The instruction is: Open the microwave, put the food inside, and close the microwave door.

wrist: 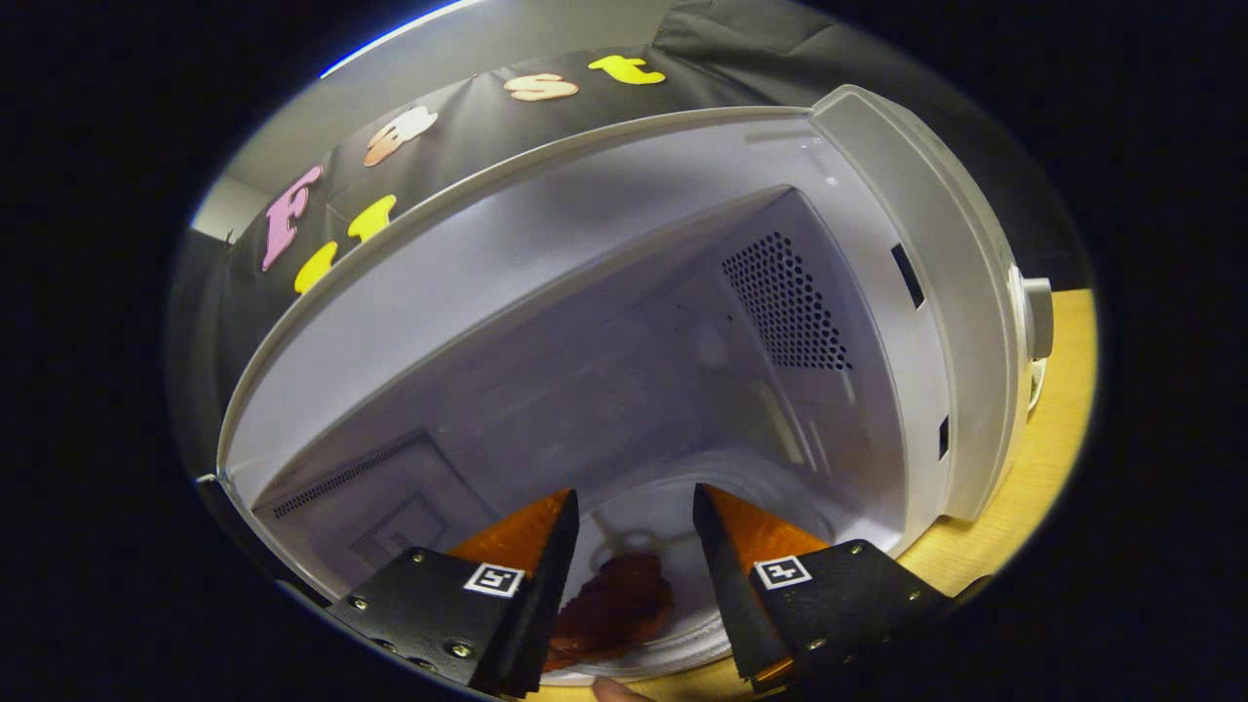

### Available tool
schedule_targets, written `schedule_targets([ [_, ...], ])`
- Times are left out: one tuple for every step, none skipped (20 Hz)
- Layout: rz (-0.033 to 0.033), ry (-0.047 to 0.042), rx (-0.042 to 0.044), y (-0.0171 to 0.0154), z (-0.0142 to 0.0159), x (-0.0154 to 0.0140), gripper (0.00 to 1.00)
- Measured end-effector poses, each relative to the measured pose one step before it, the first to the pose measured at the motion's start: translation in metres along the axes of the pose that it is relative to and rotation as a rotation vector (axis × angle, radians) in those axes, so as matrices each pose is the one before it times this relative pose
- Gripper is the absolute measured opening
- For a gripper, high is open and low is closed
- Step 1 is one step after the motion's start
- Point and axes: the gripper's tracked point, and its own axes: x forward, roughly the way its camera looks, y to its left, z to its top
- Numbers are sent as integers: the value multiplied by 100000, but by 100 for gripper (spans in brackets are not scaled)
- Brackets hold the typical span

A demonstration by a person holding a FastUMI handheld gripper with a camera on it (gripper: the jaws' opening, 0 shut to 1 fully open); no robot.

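Reddish-brown food lies on the microwave turntable between my gripper's spread, empty fingers; placing looks done, so next I withdraw and shut the door.

No brand, number or label can be read on the open microwave; the two small square black-and-white coded markers on the gripper carry patterns, not legible words
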Motion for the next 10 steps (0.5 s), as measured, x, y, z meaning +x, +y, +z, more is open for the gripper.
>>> schedule_targets([
  [1242, 2653, -2017, 98, -192, -763, 72],
  [731, 3357, -2103, -168, -437, -617, 78],
  [-68, 3289, -2727, -485, -377, -957, 86],
  [783, 2240, -3391, -253, -274, -931, 94],
  [1976, 1113, -3867, -5, -123, -1381, 94],
  [1870, 348, -4236, 217, 115, -1585, 95],
  [2053, -522, -4428, 36, 365, -1628, 95],
  [2485, -1092, -3670, 343, 626, -1816, 95],
  [2678, -1145, -2036, 404, 731, -1922, 95],
  [4418, -596, -702, 875, 684, -2029, 94],
])
